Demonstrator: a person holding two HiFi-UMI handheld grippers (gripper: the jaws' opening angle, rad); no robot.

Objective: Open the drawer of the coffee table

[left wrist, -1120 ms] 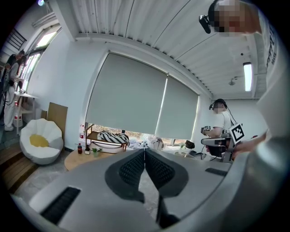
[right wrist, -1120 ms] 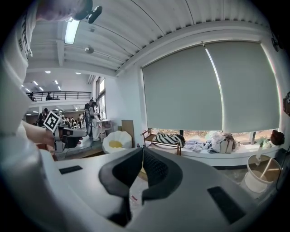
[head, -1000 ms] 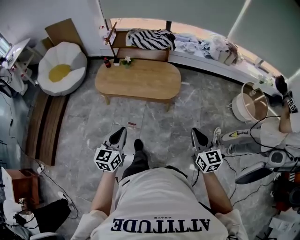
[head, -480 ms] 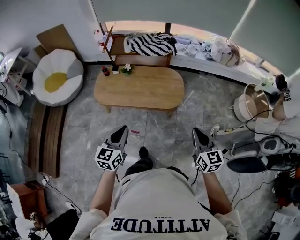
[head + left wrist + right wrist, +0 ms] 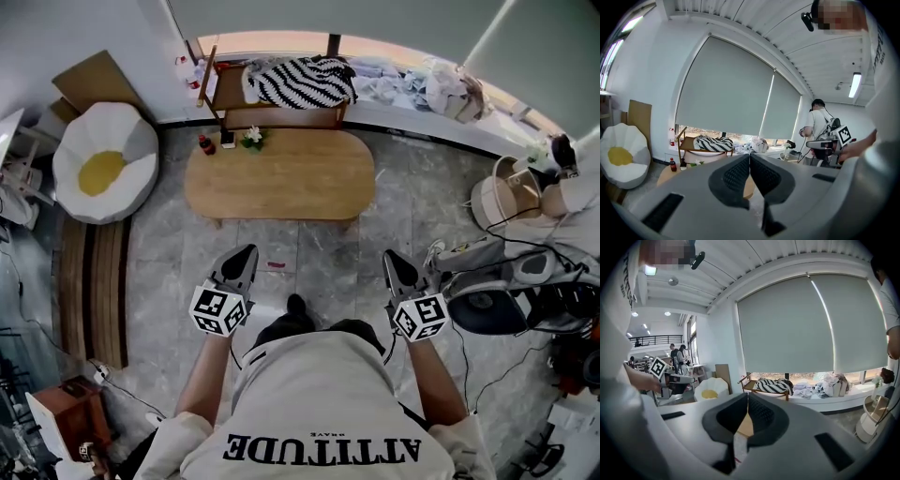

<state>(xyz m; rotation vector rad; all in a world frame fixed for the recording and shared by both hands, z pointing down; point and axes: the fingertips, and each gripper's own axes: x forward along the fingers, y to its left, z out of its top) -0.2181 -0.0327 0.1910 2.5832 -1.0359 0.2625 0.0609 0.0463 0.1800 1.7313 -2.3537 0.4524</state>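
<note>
While both grippers hang empty over the grey floor, the move ahead turns on how the coffee table (image 5: 279, 175) lies to them: it stands straight in front of the person, well apart from either tool, with its long axis running across the head view from left to right. Furthest left, the left gripper (image 5: 246, 253) has its jaws pressed together on nothing, and it points at the near long edge of the table, within the left half of its span. A small red bottle (image 5: 200, 144) and a little plant (image 5: 251, 137) stand at the table's far left corner. To the right, the right gripper (image 5: 389, 258) is likewise closed on nothing and lines up just past the table's right end, so the left one looks the better placed. No drawer front shows from above; which side carries it cannot be told.
</note>
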